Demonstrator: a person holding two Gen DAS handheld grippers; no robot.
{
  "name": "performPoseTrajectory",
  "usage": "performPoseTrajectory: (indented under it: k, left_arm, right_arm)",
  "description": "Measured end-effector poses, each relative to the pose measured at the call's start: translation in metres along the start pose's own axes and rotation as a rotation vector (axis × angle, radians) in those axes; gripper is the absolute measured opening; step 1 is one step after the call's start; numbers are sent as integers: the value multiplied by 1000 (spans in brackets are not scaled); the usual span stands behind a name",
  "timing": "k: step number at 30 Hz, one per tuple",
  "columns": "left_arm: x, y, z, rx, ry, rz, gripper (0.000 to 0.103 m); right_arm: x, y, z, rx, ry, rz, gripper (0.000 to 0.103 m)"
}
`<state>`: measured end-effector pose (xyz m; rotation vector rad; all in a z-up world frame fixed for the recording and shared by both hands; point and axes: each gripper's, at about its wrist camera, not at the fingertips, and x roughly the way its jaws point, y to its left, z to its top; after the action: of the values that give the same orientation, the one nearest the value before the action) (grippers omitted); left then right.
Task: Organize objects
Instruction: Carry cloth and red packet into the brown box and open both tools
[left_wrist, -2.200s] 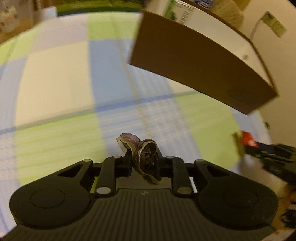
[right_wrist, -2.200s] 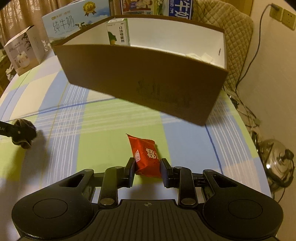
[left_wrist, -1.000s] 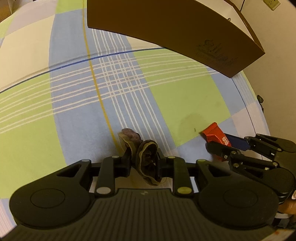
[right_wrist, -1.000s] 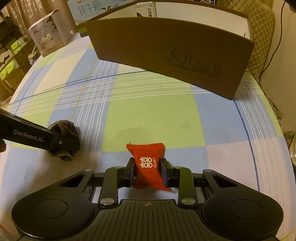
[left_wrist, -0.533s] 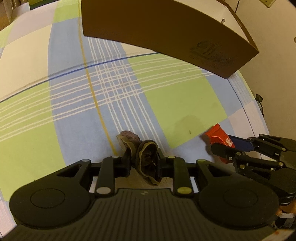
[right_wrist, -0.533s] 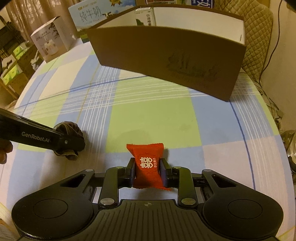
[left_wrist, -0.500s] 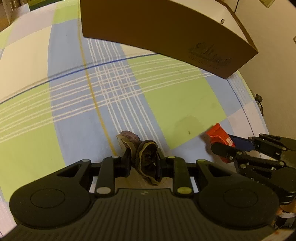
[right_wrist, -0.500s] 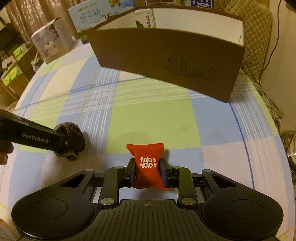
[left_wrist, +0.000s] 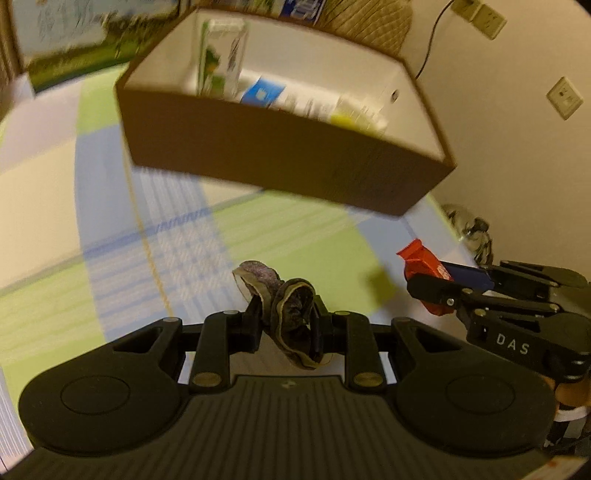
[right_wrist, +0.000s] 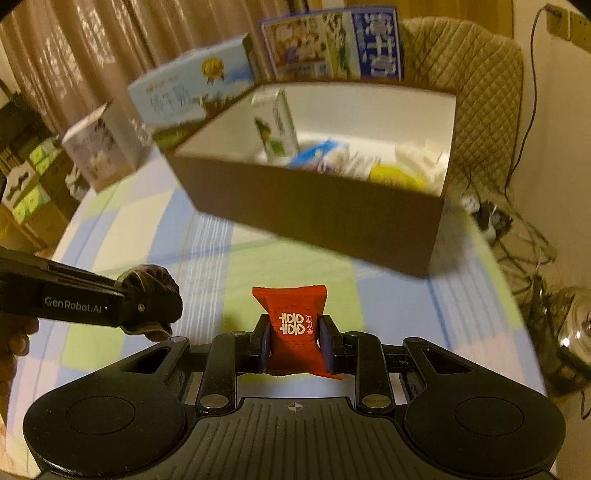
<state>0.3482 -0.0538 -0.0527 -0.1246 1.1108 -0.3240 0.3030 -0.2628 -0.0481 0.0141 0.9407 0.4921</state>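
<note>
Both tools loaded above the checked surface

Our left tool (left_wrist: 286, 328) pinches a dark crumpled scrunchie (left_wrist: 284, 310); our right tool (right_wrist: 295, 345) clamps a red candy packet (right_wrist: 293, 325). Both hang over the plaid surface (right_wrist: 280, 266), short of the brown cardboard box (right_wrist: 314, 210), which holds a green-and-white carton (right_wrist: 275, 125) and blurred packets.

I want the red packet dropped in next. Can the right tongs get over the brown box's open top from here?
Probably yes. The right tongs grip the red packet, the brown box lies straight ahead, open-topped, with only bare tablecloth between.
</note>
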Motion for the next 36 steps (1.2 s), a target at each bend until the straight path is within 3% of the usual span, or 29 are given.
performPoseTrajectory:
  k: [9,17,27,36]
  left_arm:
    - [-8,-23,76,73,-121,-15,21]
    - [21,-36,148,134,-163,-18,21]
    - [92,-37,219,223,-93,20,21]
    - [143,-32,251,295,-12,56,22]
  right_arm:
    - [-9,-19,73,34,-134,-5,24]
    - [19,-45,134,73,-178,-14,24]
    - [88,-86,179,120,-104,-54,24]
    - [126,-106,202,129,-63,-96,24]
